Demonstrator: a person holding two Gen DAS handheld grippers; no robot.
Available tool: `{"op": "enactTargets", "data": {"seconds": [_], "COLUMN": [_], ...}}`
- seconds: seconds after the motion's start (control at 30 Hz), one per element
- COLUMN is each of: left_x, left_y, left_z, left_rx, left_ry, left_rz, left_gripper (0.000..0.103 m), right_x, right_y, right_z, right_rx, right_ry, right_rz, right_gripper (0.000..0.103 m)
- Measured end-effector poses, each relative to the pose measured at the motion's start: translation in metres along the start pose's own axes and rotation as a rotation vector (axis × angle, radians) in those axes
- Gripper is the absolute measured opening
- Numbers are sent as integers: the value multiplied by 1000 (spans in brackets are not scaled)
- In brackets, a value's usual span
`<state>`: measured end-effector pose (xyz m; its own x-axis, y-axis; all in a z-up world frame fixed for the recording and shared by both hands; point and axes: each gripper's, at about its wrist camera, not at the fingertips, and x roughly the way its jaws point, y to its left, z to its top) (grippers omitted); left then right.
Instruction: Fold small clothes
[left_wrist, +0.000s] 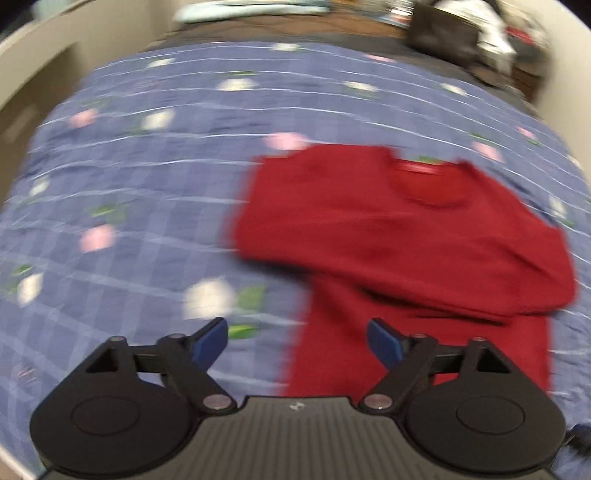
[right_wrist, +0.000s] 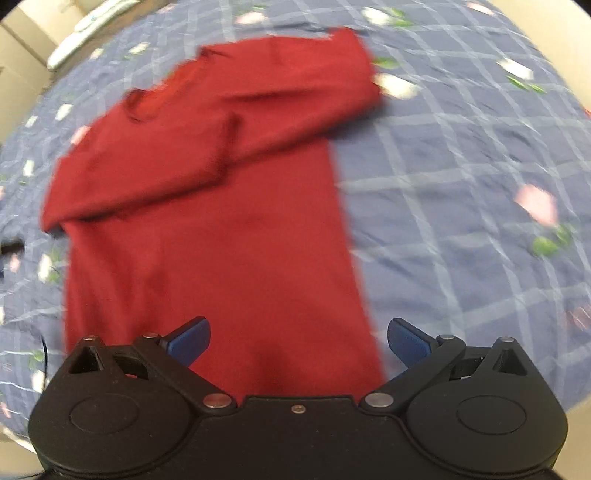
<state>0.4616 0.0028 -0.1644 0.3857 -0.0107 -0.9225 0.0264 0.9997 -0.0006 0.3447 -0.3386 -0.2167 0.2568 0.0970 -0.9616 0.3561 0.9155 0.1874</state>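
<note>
A dark red long-sleeved top (left_wrist: 399, 236) lies flat on a blue checked bedspread with flowers (left_wrist: 147, 166). Its sleeves are folded across the chest, collar at the far end. In the left wrist view my left gripper (left_wrist: 297, 341) is open, hovering above the top's left lower edge, with nothing between its blue fingertips (left_wrist: 210, 341). The same red top (right_wrist: 207, 229) fills the middle of the right wrist view, one sleeve reaching to the upper right. My right gripper (right_wrist: 299, 339) is open above the top's near hem and right edge, holding nothing. Both views are motion-blurred.
The bedspread (right_wrist: 461, 184) spreads wide on both sides of the top. A pale wall or bed frame (left_wrist: 44, 55) runs along the left. Dark bags and clutter (left_wrist: 472, 33) sit at the far right corner. A pale striped cloth (right_wrist: 85, 29) lies at the bed's far left.
</note>
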Motion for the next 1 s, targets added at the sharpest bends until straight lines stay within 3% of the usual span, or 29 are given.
{"op": "enactTargets", "data": {"seconds": [0.07, 0.17, 0.33, 0.47, 0.6, 0.73, 0.9, 0.93, 1.0], "left_x": [2, 9, 32, 52, 81, 110, 142, 147, 154], "left_y": [37, 86, 134, 148, 161, 166, 173, 173, 175], "left_z": [0, 1, 5, 5, 5, -1, -2, -2, -1], "left_rx": [-76, -237, -465, -589, -669, -677, -691, -694, -709], "left_ry": [13, 13, 0, -16, -16, 1, 19, 24, 24], "left_rz": [25, -7, -146, -309, -424, -489, -544, -552, -583], "left_gripper": [88, 88, 86, 74, 61, 61, 61, 60, 60], "right_x": [9, 25, 56, 83, 109, 134, 165, 170, 172], "right_y": [28, 81, 173, 245, 306, 353, 383, 386, 386], "right_z": [20, 56, 114, 148, 175, 188, 186, 185, 182], "right_rx": [-65, -182, -291, -369, -453, -532, -630, -640, -655], "right_ry": [-21, -63, -101, -94, -75, -55, -31, -28, -34], "right_rz": [46, 111, 248, 342, 352, 336, 231, 220, 217], "right_gripper": [102, 102, 93, 77, 60, 59, 56, 52, 21]}}
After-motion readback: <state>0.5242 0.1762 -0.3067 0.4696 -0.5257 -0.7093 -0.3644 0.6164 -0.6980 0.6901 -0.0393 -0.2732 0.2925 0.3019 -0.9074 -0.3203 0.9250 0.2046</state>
